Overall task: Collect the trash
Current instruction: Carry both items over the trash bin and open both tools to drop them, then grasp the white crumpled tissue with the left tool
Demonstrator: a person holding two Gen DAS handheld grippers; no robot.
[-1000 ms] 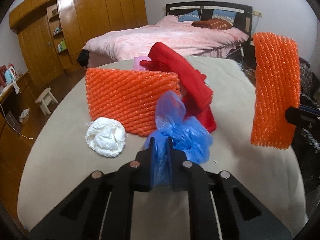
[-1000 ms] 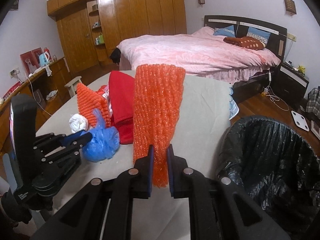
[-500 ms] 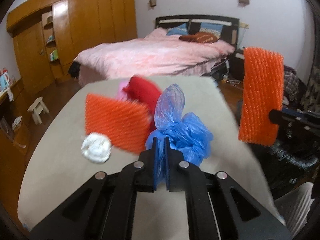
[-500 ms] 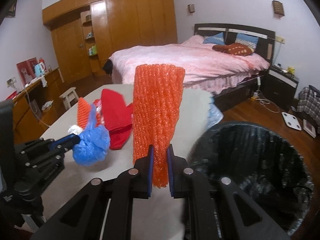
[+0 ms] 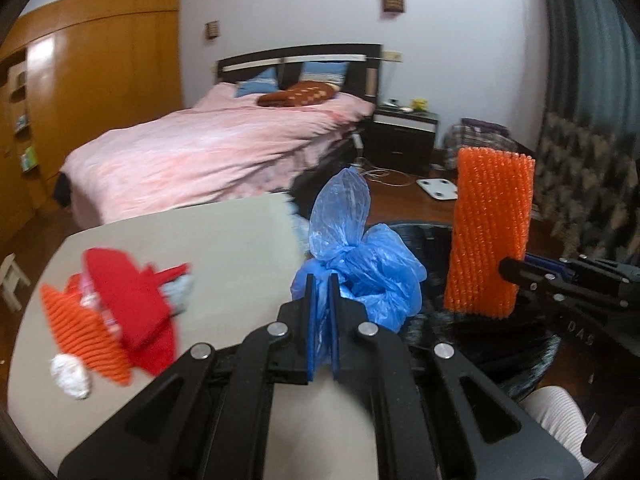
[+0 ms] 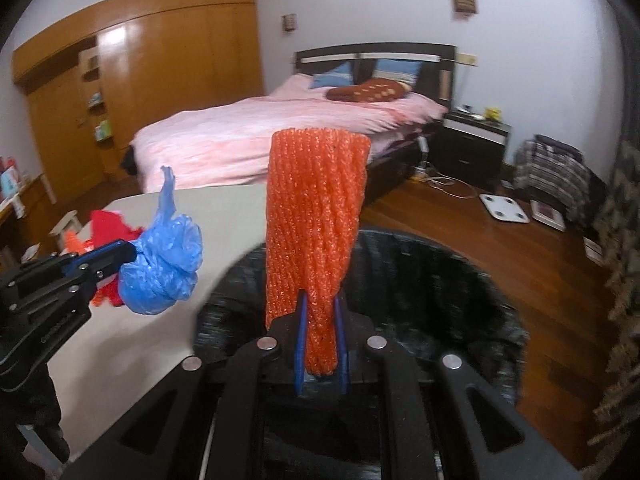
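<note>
L gripper (image 5: 321, 300) clamps blue bag (image 5: 362, 256), R gripper (image 6: 321, 322) grips orange foam net (image 6: 314, 216) over black bin (image 6: 420, 280). Only L view shows white wad (image 5: 70, 372) on surface (image 5: 224, 248).

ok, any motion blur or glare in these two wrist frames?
Left wrist: red cloth and white wad on the table smear with motion blur, while the held blue bag stays sharp. Right wrist: black bin liner is streaked, the orange foam net crisp, with glare on the wardrobe doors.

Embossed letters "DAS" on the right gripper (image 5: 510, 270) body
</note>
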